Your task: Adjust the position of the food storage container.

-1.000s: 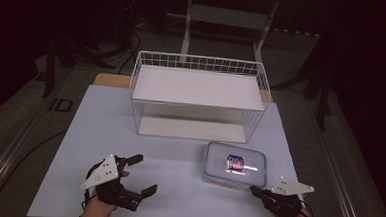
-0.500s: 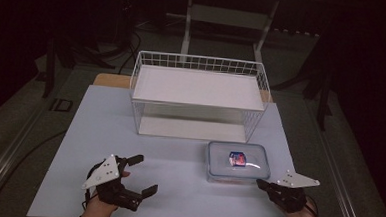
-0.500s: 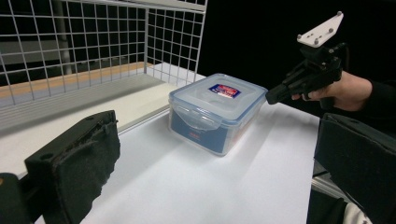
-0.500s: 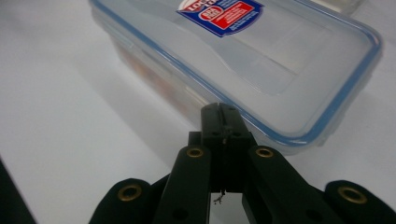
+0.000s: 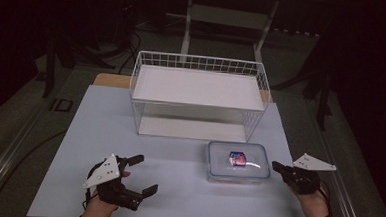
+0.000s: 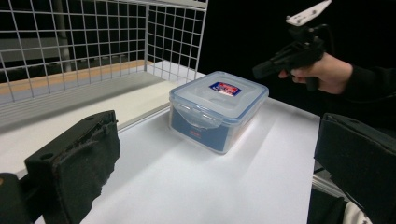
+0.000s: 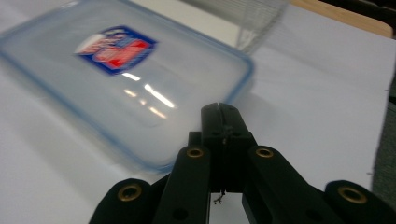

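**Closing in on the lidded box, with a shove the likely slip**

Hovering just right of the plastic box [image 5: 238, 162], the right tongs [image 5: 277, 166] have their jaws pressed fully together and hold nothing, tips aimed at the box's near corner. The box sits on the white tabletop [image 5: 177, 188], in front of the wire basket [image 5: 197, 96], lid on. Over on the left, the left tongs [image 5: 142, 175] gape wide and empty, well apart from the box.

Trouble spot: shut jaws can't grip, so a nudge from here would probably just slide the box across the smooth tabletop, maybe into the basket's wire front. Opened late, one jaw could catch the lid rim and tip the box.

Hard to read: the right gripper view is blurred, so the gap between tips and box edge is unclear. The label [image 6: 225, 88] is too small to read, and whether the lid clips are latched can't be told. Contents are hidden behind the cloudy walls.
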Action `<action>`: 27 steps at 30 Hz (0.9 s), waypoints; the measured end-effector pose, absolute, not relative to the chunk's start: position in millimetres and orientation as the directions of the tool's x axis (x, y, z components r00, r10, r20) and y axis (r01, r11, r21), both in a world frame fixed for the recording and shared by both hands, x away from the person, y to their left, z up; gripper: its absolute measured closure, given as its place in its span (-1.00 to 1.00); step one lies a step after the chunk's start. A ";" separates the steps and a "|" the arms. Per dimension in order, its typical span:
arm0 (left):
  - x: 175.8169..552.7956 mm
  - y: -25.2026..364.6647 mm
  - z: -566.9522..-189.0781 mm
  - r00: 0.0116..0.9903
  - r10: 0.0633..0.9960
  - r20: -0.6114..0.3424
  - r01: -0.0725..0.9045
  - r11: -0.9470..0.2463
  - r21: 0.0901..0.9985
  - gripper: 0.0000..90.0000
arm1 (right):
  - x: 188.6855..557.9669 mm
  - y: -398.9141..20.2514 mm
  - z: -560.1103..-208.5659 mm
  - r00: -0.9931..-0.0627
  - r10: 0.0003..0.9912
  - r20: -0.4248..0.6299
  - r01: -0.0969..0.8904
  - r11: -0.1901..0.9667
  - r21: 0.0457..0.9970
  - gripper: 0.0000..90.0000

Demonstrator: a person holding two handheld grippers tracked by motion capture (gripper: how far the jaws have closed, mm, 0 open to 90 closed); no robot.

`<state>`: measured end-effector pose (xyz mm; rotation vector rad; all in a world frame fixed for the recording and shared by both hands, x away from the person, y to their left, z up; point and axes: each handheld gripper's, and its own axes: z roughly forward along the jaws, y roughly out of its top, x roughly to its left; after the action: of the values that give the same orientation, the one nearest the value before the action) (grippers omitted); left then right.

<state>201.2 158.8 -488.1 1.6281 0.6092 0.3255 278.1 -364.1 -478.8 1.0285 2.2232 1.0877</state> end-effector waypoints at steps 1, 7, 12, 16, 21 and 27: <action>201.3 158.5 -488.3 0.817 0.560 -0.139 0.202 -0.052 0.978 -0.99 | 288.0 -366.7 -482.1 -0.603 0.794 -0.074 0.436 0.407 0.803 1.00; 201.9 158.6 -489.0 0.815 0.564 -0.137 0.203 -0.056 0.978 -0.99 | 306.0 -367.4 -492.4 -0.596 0.801 -0.051 0.461 0.393 0.796 1.00; 202.4 158.3 -489.8 0.815 0.562 -0.142 0.210 -0.058 0.976 -1.00 | 308.7 -361.0 -496.1 -0.606 0.794 -0.050 0.460 0.400 0.793 1.00; 202.3 157.2 -490.0 0.817 0.561 -0.137 0.207 -0.062 0.976 -0.99 | 309.2 -358.9 -495.8 -0.603 0.796 -0.049 0.459 0.396 0.795 1.00; 202.1 156.3 -490.1 0.815 0.566 -0.129 0.205 -0.072 0.976 -1.00 | 307.8 -351.0 -495.3 -0.619 0.785 -0.036 0.455 0.395 0.798 1.00; 202.0 155.5 -490.5 0.811 0.574 -0.119 0.199 -0.079 0.977 -1.00 | 303.7 -333.1 -495.9 -0.658 0.753 -0.023 0.441 0.410 0.798 1.00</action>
<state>202.0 155.5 -490.5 1.6506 0.6167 0.3452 303.7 -333.1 -495.9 1.0248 2.2910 1.1271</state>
